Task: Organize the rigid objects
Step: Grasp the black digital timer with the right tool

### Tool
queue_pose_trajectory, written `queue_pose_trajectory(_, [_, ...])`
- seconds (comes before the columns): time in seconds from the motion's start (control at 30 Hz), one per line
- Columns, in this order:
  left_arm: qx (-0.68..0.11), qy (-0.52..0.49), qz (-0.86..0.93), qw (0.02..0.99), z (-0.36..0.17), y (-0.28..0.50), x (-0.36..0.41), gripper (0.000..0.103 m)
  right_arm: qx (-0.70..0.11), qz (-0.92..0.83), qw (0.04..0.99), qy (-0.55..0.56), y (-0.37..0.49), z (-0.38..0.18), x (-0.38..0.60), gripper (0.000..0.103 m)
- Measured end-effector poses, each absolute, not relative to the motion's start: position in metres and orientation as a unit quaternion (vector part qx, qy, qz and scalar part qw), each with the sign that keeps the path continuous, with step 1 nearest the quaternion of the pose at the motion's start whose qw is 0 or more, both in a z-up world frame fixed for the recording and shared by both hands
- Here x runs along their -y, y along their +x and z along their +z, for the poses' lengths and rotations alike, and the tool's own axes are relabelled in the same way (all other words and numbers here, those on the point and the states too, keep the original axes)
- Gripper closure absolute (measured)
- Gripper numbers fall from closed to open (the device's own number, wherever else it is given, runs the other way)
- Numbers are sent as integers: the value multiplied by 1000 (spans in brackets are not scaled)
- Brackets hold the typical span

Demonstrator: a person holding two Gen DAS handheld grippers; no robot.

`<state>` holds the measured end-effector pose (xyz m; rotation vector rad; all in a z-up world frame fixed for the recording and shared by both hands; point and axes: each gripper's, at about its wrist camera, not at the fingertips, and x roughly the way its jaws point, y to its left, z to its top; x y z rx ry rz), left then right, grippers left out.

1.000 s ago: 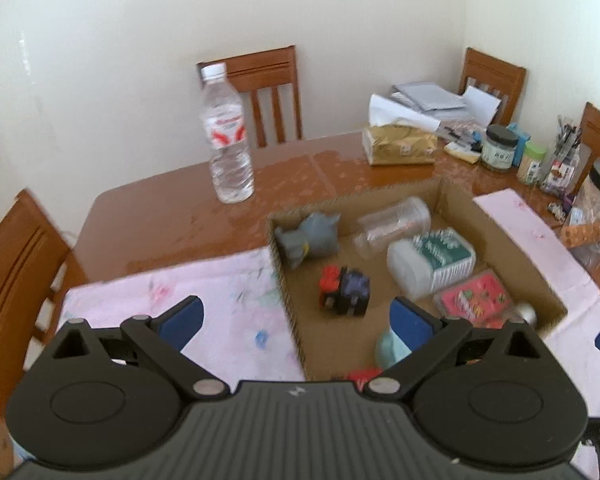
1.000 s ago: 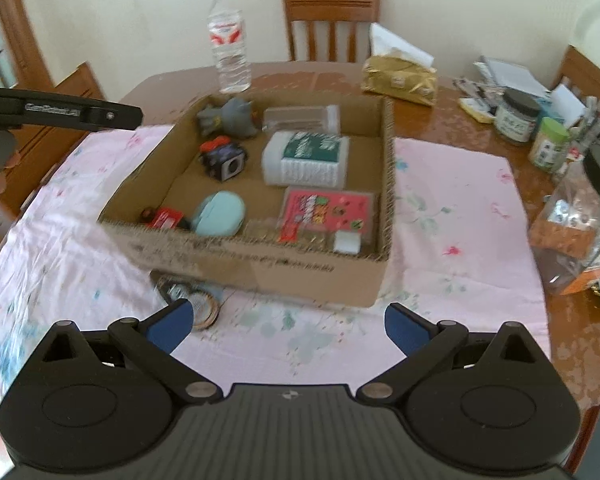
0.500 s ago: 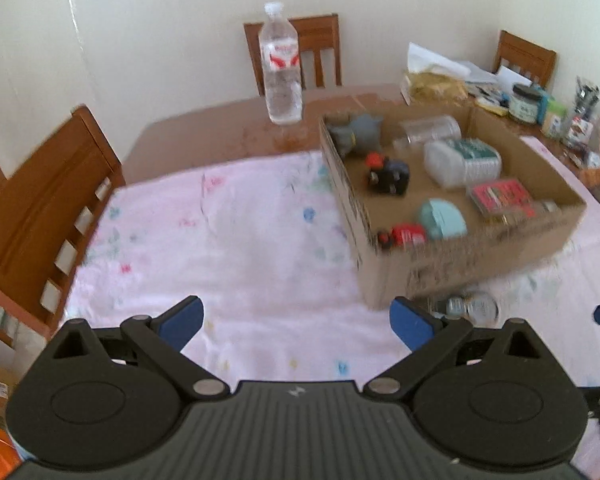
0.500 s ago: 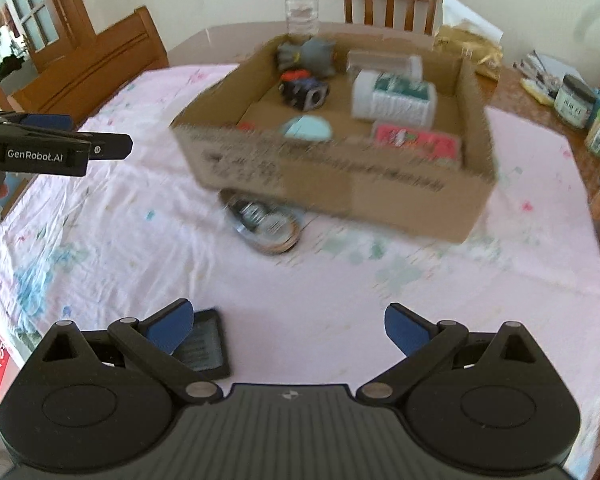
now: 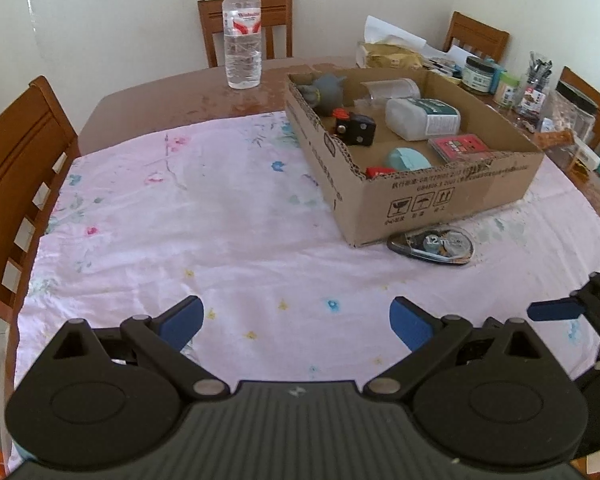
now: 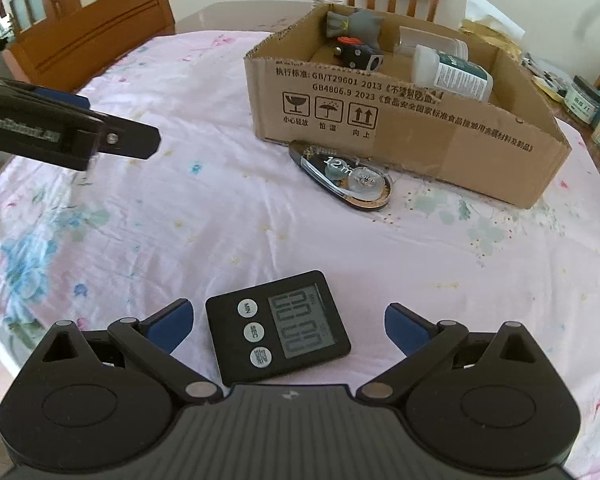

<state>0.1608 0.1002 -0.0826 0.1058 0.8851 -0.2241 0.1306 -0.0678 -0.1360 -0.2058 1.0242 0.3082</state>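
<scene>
Pink tablecloth: your right gripper, jaws wide, straddles the black timer at the near edge; your left gripper gapes empty.

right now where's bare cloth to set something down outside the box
Widest free patch: tablecloth left of the cardboard box, toward the chair. Smaller patch between correction tape and timer. Crowded: inside the box and the table's far right edge.
</scene>
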Motion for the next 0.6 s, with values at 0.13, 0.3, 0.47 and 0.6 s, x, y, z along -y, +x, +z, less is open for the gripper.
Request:
queue_pose_trajectory(0.13, [-430,46,-112,895,-85,160,-101,4,-483,144,854,-125,134,-141,66,0])
queue_pose_trajectory(0.3, [-440,39,-108,890,-91,158,-95,4,-490,141,854,-101,142,-143,82,0])
queue_pose_trajectory(0.47, [-449,40,-105,886,-98,161,-77,4,-494,135,853,-99,145,-142,107,0])
queue_pose_trajectory(0.6, [-456,38,-111,882,-104,166,-58,4,-494,136,853,-100,146,-142,129,0])
